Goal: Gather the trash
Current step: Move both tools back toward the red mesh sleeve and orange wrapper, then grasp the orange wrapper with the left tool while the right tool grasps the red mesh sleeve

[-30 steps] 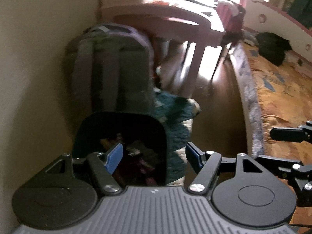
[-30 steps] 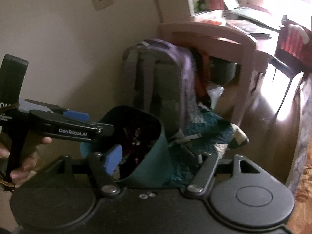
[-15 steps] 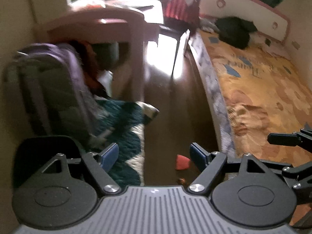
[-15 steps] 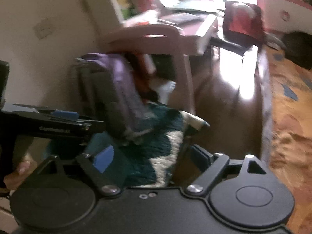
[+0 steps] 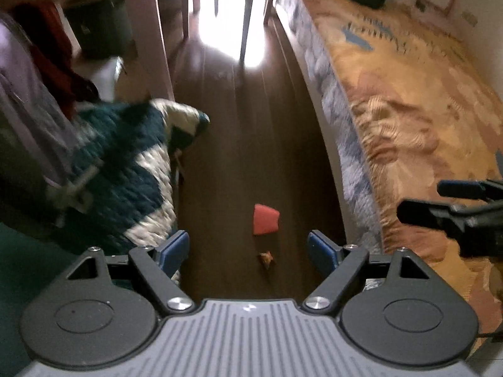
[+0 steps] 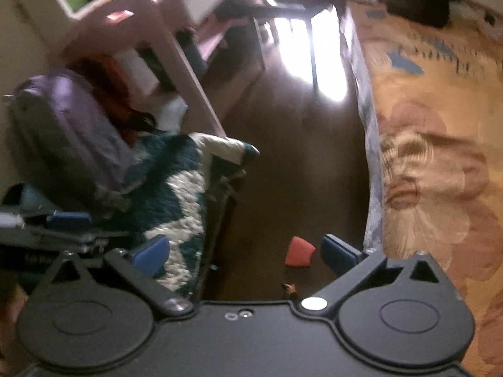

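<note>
Scrap (image 5: 266,219), red, soft wedge, on glossy dark wood floor (image 5: 239,144) between knitted rug edge (image 5: 147,169) and bed (image 5: 408,110). Left gripper (image 5: 248,246) and right gripper (image 6: 245,253) opening, both empty.

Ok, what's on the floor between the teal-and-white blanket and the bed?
Bare wood floor, except a red scrap and a small brown bit; the left wrist view shows it best.
</note>
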A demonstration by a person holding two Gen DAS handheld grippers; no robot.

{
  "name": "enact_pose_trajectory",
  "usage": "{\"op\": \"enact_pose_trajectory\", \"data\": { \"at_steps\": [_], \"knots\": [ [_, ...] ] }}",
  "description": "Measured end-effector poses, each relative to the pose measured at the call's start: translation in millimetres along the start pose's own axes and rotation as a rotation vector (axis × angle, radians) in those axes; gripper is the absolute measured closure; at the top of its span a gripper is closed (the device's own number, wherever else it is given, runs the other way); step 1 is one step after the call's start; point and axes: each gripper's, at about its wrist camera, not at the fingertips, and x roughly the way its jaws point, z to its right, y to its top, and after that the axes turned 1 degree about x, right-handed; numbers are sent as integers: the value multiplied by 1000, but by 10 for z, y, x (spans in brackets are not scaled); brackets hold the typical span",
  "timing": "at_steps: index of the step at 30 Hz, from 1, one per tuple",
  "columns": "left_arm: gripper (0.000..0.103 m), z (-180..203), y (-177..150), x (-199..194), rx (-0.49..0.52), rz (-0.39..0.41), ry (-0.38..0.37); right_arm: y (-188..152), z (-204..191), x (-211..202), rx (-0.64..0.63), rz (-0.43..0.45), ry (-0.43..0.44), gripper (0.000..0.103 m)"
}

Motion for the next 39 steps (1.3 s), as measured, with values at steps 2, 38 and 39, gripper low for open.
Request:
{"op": "enact_pose_trajectory", "data": {
  "at_steps": [2,38,39],
  "knots": [
    [20,21,-66,335,-10,-20,3,-26,145,326,18,-27,-10,0],
    [20,582,-1405,4998,263,-265,-96,-1086,1501,4939,-36,-368,-28,1],
    [20,621,-1436,5068,302,-265,-90,-1094,1519,5003,-37,-375,-32,1]
  ]
}}
